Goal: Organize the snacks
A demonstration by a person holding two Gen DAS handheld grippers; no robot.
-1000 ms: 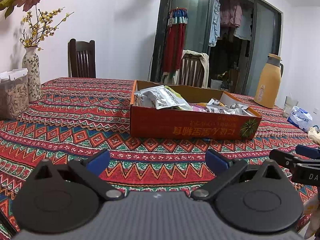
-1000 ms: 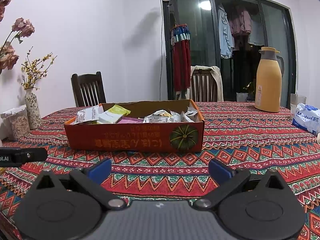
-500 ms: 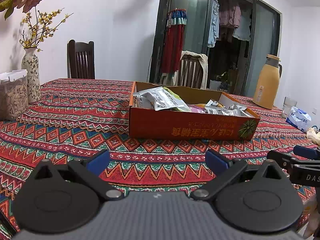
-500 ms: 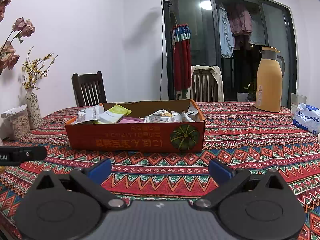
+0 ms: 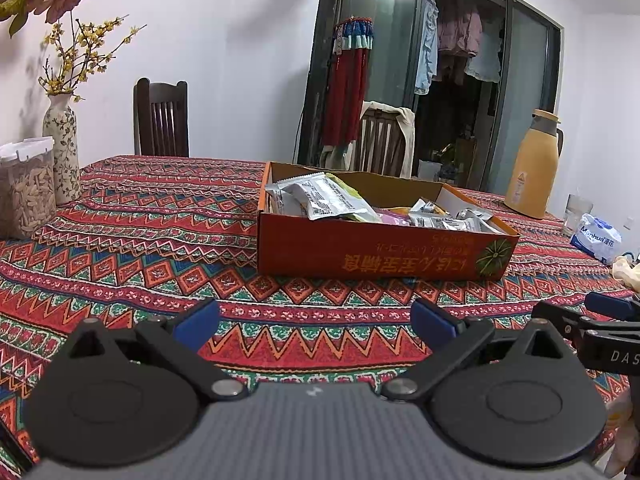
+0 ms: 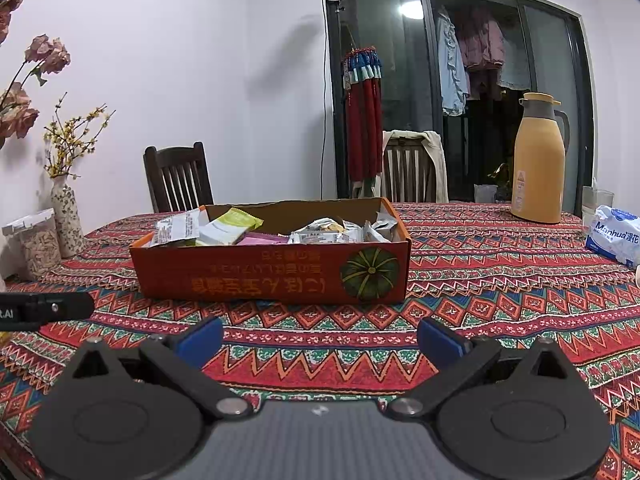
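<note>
"Manhua" reads on a white packet (image 6: 614, 236) at right of frame. The orange snack box (image 6: 272, 276), printed with inverted gold characters and a green pumpkin, sits mid-frame on the zigzag-patterned desk (image 6: 480, 280), filled with wrapped snacks (image 5: 324, 200). Left hand-held gripper (image 5: 315, 322) and right hand-held gripper (image 6: 320, 340) gape wide, empty.

A home dining room is shown: patterned tablecloth (image 6: 480, 264), wooden chair (image 6: 178, 176), flower vase (image 5: 60, 152), laundry (image 6: 452, 76) hung behind glass.

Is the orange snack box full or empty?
Partly full. The orange box stands open on the tablecloth, with snack packets piled inside, some poking above its rim.
</note>
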